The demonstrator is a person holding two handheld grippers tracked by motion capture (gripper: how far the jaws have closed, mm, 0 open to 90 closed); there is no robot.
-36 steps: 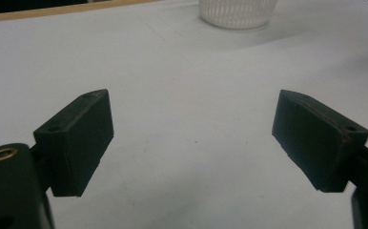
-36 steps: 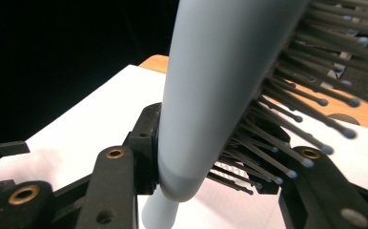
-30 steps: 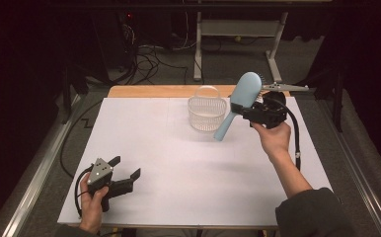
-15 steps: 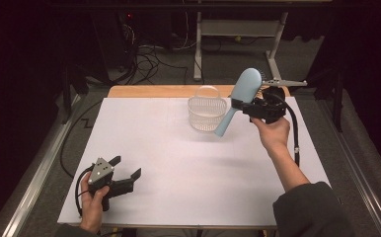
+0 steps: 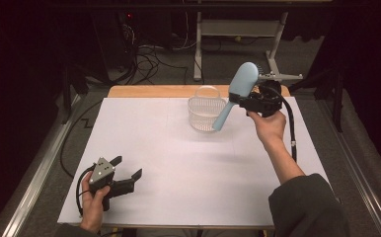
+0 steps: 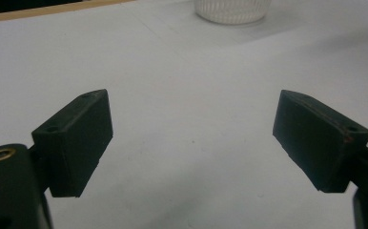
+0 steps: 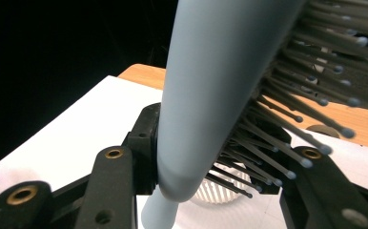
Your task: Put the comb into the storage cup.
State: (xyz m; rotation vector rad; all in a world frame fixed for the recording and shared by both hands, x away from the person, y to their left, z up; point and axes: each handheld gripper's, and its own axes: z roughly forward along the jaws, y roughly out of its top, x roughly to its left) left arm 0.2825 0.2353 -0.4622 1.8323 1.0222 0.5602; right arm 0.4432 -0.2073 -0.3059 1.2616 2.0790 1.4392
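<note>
Little had shifted since the earlier view: the right gripper [image 5: 244, 100] edged slightly along the basket [image 5: 206, 113] rim, clamped on the brush [image 5: 237, 92] where handle meets head. Brush hung tilted just right of the basket, handle tip low beside its wall. Left gripper [image 5: 129, 168], jaws apart and empty, rested well short of the basket on the desk [image 5: 178, 163]. Lowering handle-first over the rim would likely seat it cleanly.
</note>
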